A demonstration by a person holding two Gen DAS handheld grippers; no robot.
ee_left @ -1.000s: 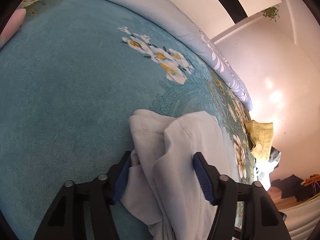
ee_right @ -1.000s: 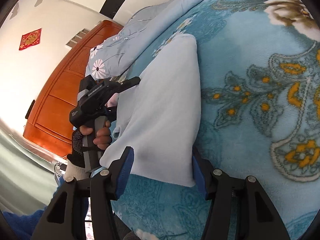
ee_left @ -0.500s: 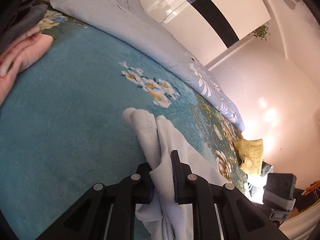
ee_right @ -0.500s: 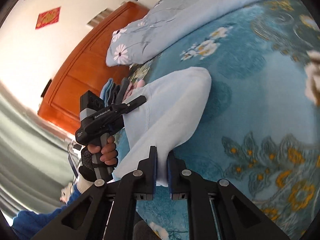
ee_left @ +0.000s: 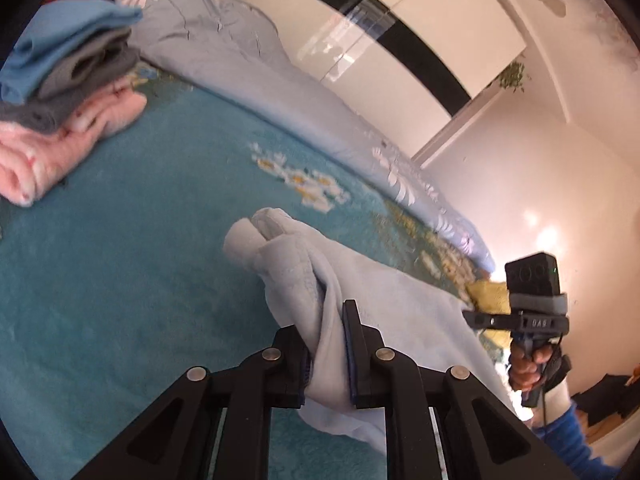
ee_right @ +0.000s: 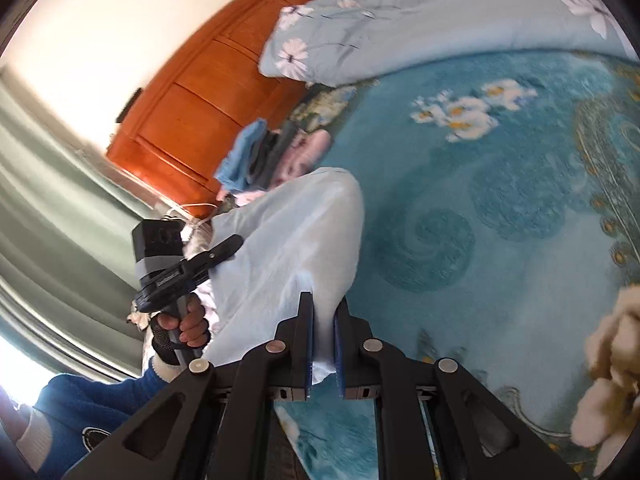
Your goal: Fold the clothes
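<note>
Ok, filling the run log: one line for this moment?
left gripper: shut on pale blue garment | right gripper: shut on same garment | garment over teal blanket | folded stack beyond

Garment: pale blue cloth [ee_left: 384, 300], bunched and creased.
Pose: stretched between both tongs, lifted off the bed.
Ends: one pinched in the left gripper [ee_left: 328, 354], the other in the right gripper [ee_right: 323, 354].

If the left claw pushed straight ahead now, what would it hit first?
Probably the bunched end of the pale blue garment that the left claw already grips, then the teal floral blanket; depth is unclear.
</note>
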